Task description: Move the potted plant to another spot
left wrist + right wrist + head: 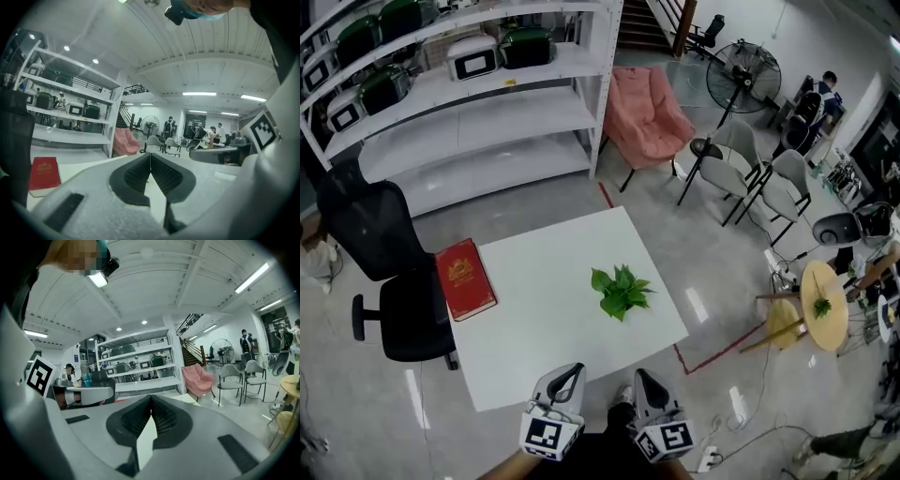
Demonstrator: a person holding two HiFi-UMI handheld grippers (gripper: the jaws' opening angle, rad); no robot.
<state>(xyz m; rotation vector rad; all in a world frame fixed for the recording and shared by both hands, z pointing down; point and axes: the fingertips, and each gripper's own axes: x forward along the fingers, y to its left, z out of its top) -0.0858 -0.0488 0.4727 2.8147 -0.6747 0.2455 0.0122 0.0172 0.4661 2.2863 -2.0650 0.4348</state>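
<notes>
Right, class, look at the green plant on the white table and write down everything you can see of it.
The plant is a small cluster of bright green, broad, pointed leaves that spread outward, seen from above. The leaves hide its pot, so the pot's look cannot be told. It sits on the white table, right of the middle, well apart from the red book at the left edge. Nothing else touches it: the left gripper and right gripper are at the near edge.
</notes>
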